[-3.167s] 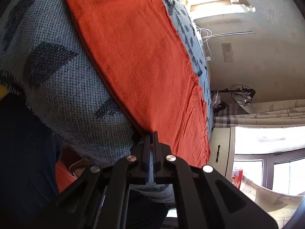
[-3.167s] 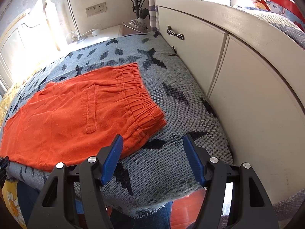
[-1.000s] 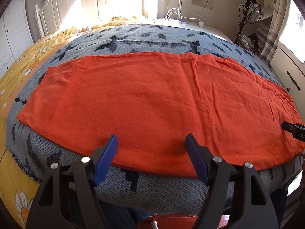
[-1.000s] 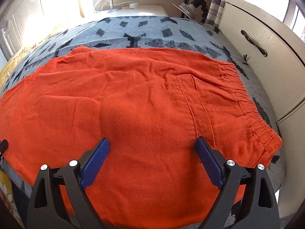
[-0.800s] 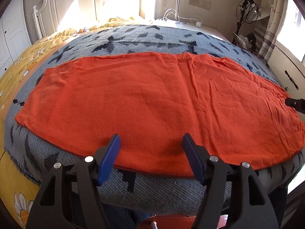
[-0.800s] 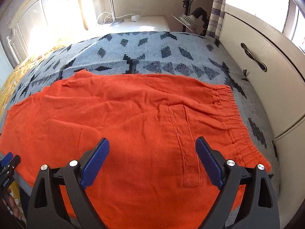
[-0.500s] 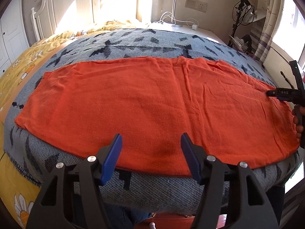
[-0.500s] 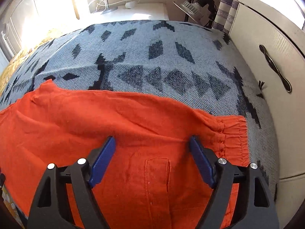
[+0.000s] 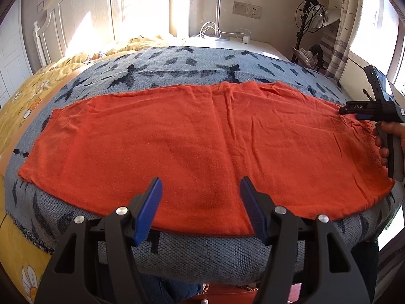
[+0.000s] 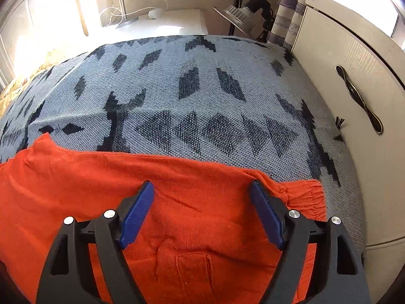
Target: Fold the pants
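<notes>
The bright orange cotton pants (image 9: 202,149) lie spread flat, one leg over the other lengthwise it seems, along the near edge of the bed on a grey woven blanket with dark geometric figures (image 9: 177,68). The waistband lies at the right end and the leg hems at the left. Judging from this, one lengthwise fold may be done, and the crosswise folds are all left.

The left gripper (image 9: 201,205) hovers over the near edge at mid-length, blue-padded fingers (image 9: 149,207) spread apart and holding nothing. The right gripper (image 10: 201,212) sits over the far edge beside the gathered elastic waistband (image 10: 306,197), jaws likewise wide and empty — the person's hand (image 9: 384,139) shows on its handle.

Around: a yellow flowered bedsheet (image 9: 17,96) at left, a cream cabinet with a dark metal handle (image 10: 359,98) close on the right, a clip lamp (image 10: 240,16) and a white bedside table (image 10: 164,24) beyond. Nothing lies on the pants; only the cabinet crowds the right end.
</notes>
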Motion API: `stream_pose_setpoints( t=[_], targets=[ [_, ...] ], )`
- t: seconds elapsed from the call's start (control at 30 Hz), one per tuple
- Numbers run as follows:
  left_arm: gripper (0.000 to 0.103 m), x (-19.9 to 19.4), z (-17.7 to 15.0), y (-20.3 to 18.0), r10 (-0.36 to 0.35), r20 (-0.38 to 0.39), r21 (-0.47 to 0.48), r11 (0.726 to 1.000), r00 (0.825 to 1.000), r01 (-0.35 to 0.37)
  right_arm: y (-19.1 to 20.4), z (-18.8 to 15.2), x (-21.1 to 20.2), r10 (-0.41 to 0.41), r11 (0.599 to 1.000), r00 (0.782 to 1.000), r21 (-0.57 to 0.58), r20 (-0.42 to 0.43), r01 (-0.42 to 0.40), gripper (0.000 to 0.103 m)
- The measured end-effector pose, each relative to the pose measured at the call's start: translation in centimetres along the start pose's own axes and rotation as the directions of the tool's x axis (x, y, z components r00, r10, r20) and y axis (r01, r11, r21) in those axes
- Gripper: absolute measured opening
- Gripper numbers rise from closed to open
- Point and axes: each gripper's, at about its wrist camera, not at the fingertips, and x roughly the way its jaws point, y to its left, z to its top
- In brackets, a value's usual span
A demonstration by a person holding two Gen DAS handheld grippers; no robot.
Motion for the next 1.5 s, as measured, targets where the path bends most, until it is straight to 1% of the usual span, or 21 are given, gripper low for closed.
stream_pose_setpoints(
  t=[0.07,0.1,0.17,0.2,0.27,0.33,0.4,0.47,0.5,0.57,0.63,0.83,0.93,1.03,1.1,1.17,1.2,1.27,1.33,1.5],
  targets=[
    [0.064,0.1,-0.1,-0.3,-0.008,0.014,0.026,1.0,1.0,0.008,0.3,-0.7,-1.4,0.009,1.0,0.999,0.001,0.037,-0.009,0.079],
    [0.064,0.1,-0.2,-0.7,-0.003,0.02,0.05,0.999,1.0,0.002,0.5,-1.3,-2.1,0.019,1.0,0.999,0.007,0.034,-0.019,0.079],
    [0.064,0.3,-0.3,-1.3,-0.005,0.025,0.091,0.996,1.0,0.002,1.0,-3.3,-4.0,0.062,0.998,0.997,0.015,0.039,-0.063,0.079],
    [0.064,0.3,-0.3,-1.4,-0.004,0.027,0.097,0.995,1.0,0.001,1.6,-4.4,-5.0,0.081,0.997,0.995,0.001,0.05,-0.082,0.08],
    [0.065,0.9,0.0,-1.3,-0.018,-0.005,0.088,0.996,1.0,0.018,2.7,-6.9,-6.9,0.072,0.997,0.995,-0.039,0.067,-0.07,0.082],
    [0.065,1.6,0.1,-0.9,-0.04,-0.032,0.05,0.998,0.999,0.042,3.5,-9.0,-8.3,0.061,0.997,0.996,-0.055,0.067,-0.058,0.082],
    [0.065,2.6,-0.1,-0.8,-0.026,-0.067,0.053,0.998,0.997,0.029,4.0,-10.7,-9.1,0.037,0.998,0.998,-0.057,0.06,-0.034,0.083],
    [0.065,2.6,-0.3,-1.2,-0.008,-0.058,0.084,0.996,0.998,0.012,4.4,-12.0,-9.7,0.033,0.997,0.998,-0.065,0.056,-0.03,0.083],
    [0.065,2.6,-0.3,-1.1,-0.01,-0.058,0.076,0.997,0.998,0.014,4.5,-12.4,-9.9,0.035,0.998,0.998,-0.058,0.052,-0.032,0.083],
    [0.064,2.5,-0.4,-1.1,-0.009,-0.058,0.073,0.997,0.998,0.013,4.6,-13.1,-10.2,0.048,0.998,0.998,-0.044,0.044,-0.046,0.083],
    [0.064,2.1,-0.5,-1.2,-0.019,-0.048,0.077,0.997,0.999,0.023,4.9,-13.5,-10.3,0.037,0.998,0.999,-0.054,0.038,-0.035,0.083],
    [0.064,1.7,-1.3,-1.9,-0.004,-0.044,0.119,0.993,0.999,0.01,5.0,-14.9,-8.9,0.027,0.998,1.0,-0.056,-0.009,-0.027,0.083],
    [0.065,1.3,-1.2,-1.3,-0.006,-0.035,0.096,0.995,0.999,0.009,4.6,-15.4,-8.7,0.03,0.999,1.0,-0.044,-0.002,-0.03,0.088],
    [0.065,1.0,-0.7,-0.3,0.001,-0.019,0.068,0.998,1.0,0.0,4.4,-15.6,-8.7,0.038,0.998,0.999,-0.045,0.001,-0.037,0.088],
    [0.065,1.2,-0.5,0.0,0.025,-0.025,0.07,0.997,0.999,-0.023,4.3,-15.7,-8.7,0.038,0.998,0.999,-0.044,0.003,-0.038,0.088],
    [0.065,1.7,-0.6,0.4,0.039,-0.052,0.068,0.997,0.998,-0.035,4.4,-15.6,-8.8,0.036,0.998,0.999,-0.044,0.002,-0.036,0.088],
    [0.065,2.0,-0.7,0.6,0.04,-0.064,0.064,0.997,0.997,-0.036,4.4,-15.6,-8.9,0.033,0.998,0.999,-0.044,0.001,-0.033,0.088],
    [0.069,1.8,-0.9,0.9,0.037,-0.059,0.058,0.998,0.998,-0.034,4.4,-15.5,-9.2,0.029,0.999,1.0,-0.042,0.001,-0.029,0.088],
    [0.069,1.7,-1.0,1.0,0.038,-0.057,0.059,0.998,0.998,-0.035,4.5,-15.5,-9.9,0.034,0.999,0.999,-0.04,0.015,-0.033,0.088],
    [0.069,0.7,-0.9,2.0,0.038,-0.042,0.022,0.999,0.998,-0.037,5.6,-15.4,-11.4,0.06,0.996,0.998,-0.062,0.037,-0.058,0.088]
  ],
)
